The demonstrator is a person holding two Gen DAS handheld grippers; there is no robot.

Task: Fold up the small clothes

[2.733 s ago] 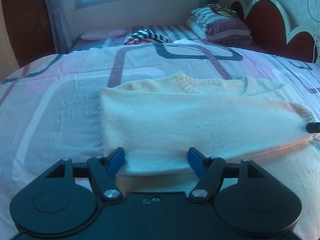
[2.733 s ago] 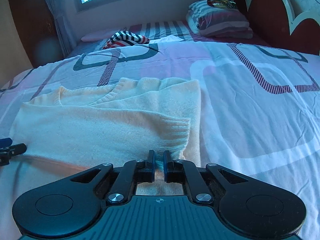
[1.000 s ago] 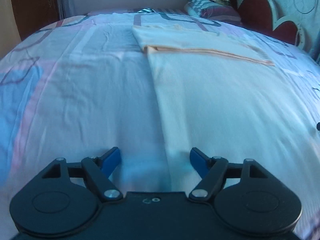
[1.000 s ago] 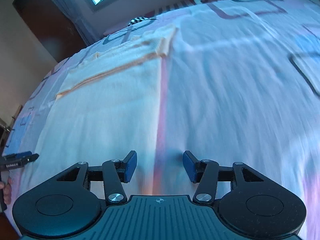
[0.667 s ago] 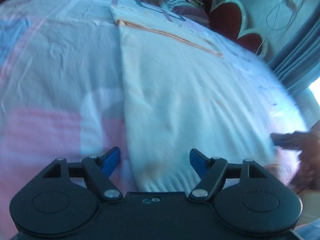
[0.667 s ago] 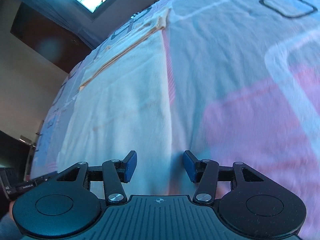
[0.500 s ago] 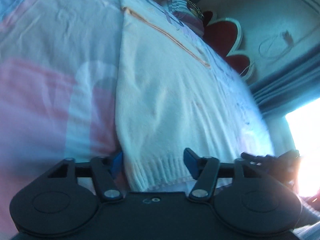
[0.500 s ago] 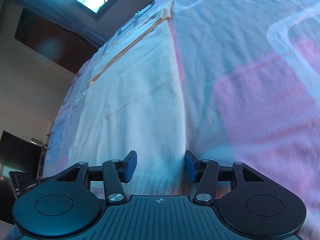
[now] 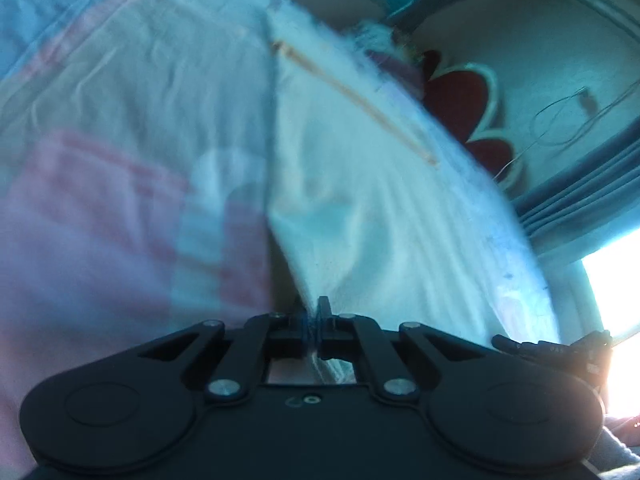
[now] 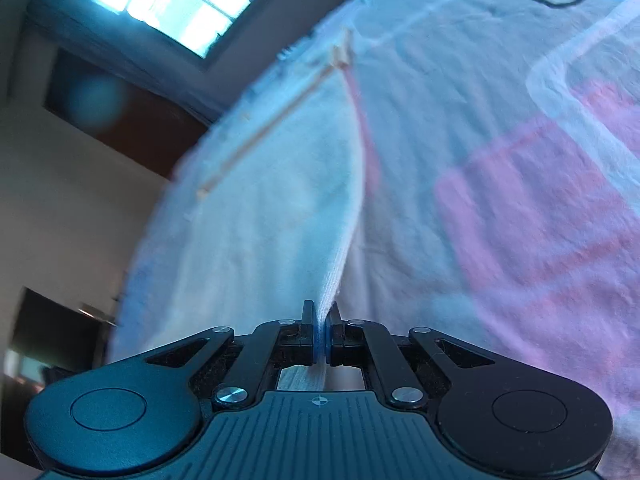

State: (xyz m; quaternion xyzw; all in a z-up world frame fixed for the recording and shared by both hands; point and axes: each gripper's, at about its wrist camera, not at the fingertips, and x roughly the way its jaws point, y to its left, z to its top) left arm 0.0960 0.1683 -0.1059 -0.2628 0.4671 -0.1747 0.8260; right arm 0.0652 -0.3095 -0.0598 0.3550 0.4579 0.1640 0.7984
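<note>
We see the left gripper (image 9: 316, 322) clamped tight on the near hem of the cream sweater (image 9: 384, 208), the knit pinched between its two pads at the garment's left bottom corner, with a ribbed strip of the hem showing through the gap behind the fingers. In the right wrist view the right gripper (image 10: 320, 332) is likewise closed on the sweater (image 10: 260, 224), its pads pressing the fabric at the opposite bottom corner, where the right side edge runs straight up from the grip. The sweater lies spread flat on the bed (image 9: 120, 168), reaching from the near edge toward the headboard (image 9: 464, 108); a folded edge crosses its far part as a thin tan line. The bedsheet has pink and white blocks and lies bare on either side of the garment. In the left wrist view we also catch the other gripper's dark body low at the right, near a bright window, beside a blue curtain (image 9: 588, 192); both views are tilted and blurred
</note>
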